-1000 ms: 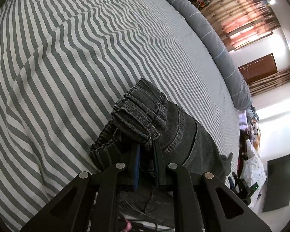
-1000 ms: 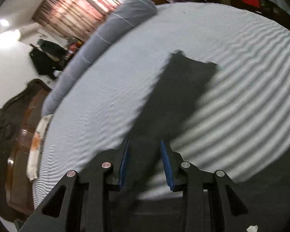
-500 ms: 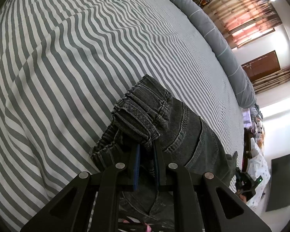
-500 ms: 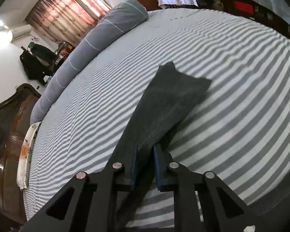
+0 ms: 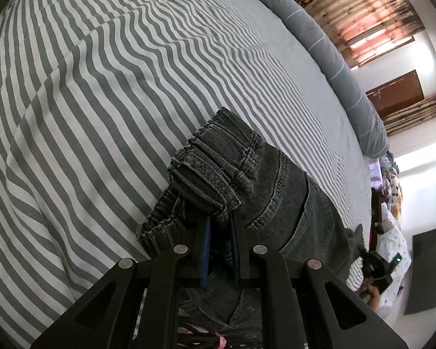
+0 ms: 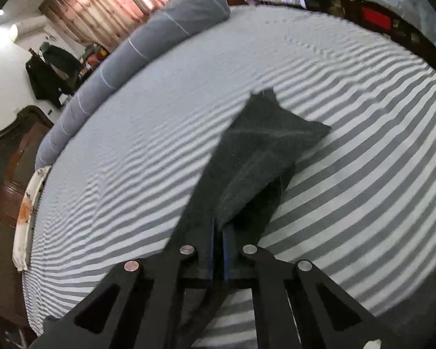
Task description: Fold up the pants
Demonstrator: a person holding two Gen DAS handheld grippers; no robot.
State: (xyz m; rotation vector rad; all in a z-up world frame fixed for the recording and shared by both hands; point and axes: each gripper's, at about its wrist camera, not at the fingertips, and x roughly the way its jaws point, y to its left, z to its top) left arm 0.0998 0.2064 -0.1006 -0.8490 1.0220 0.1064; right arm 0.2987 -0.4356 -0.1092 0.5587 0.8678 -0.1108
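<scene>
Dark grey denim pants (image 5: pixel 264 192) lie on a grey-and-white striped bed (image 5: pixel 101 93). My left gripper (image 5: pixel 219 226) is shut on the bunched waistband, whose elastic edge and belt loops fold over the fingertips. In the right wrist view the pant legs (image 6: pixel 255 157) stretch away across the bed (image 6: pixel 363 192), hems at the far end. My right gripper (image 6: pixel 217 229) is shut on the near edge of the leg fabric, which is lifted into a ridge.
A long grey bolster (image 5: pixel 328 55) runs along the far edge of the bed; it also shows in the right wrist view (image 6: pixel 136 55). A dark wooden headboard (image 6: pixel 3 174) stands at the left. Curtains, furniture and floor clutter lie beyond.
My right gripper closed from open onto the leg fabric and raised it into a ridge. My left gripper kept its hold on the waistband, shifting only slightly.
</scene>
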